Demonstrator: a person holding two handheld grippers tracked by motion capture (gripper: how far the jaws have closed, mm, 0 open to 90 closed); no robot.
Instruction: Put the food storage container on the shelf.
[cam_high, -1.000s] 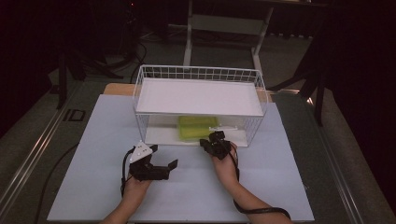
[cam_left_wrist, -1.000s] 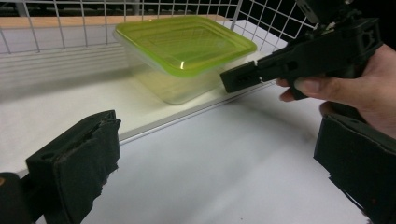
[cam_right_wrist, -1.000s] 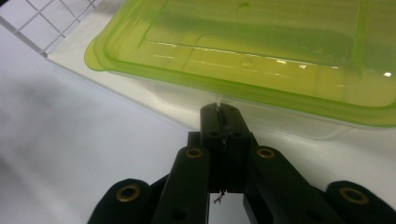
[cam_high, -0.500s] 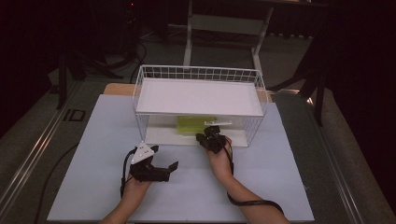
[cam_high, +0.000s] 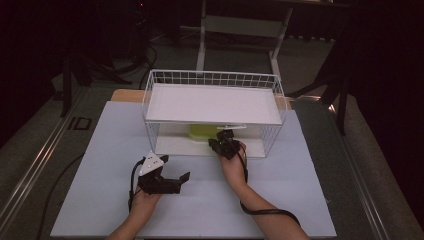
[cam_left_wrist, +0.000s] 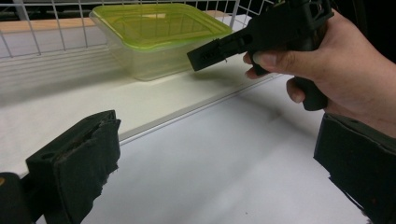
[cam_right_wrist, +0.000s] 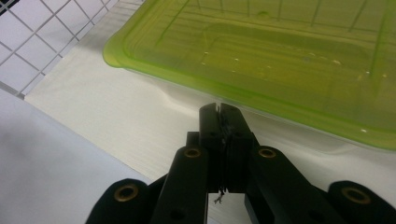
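A clear plastic container with a lime-green lid (cam_high: 202, 131) (cam_left_wrist: 159, 35) (cam_right_wrist: 280, 56) sits on the lower shelf of a white wire rack (cam_high: 155, 105). My right gripper (cam_high: 222, 140) (cam_right_wrist: 219, 109) is shut with nothing between its jaws, its tips just short of the container's near wall at the rack's open front. In the left gripper view the right gripper (cam_left_wrist: 205, 53) reaches toward the container in a person's hand. My left gripper (cam_high: 182, 179) rests open on the table in front of the rack, its pads (cam_left_wrist: 84, 158) wide apart.
The rack's white upper shelf (cam_high: 212, 102) covers most of the lower shelf (cam_high: 175, 145). A white table surface (cam_high: 200, 200) spreads in front of the rack. A cable (cam_high: 265, 210) trails from the right gripper. Dark floor and a table frame lie beyond.
My right gripper has moved forward and slightly left to the rack's front, closer to the container. The left gripper has stayed in place.
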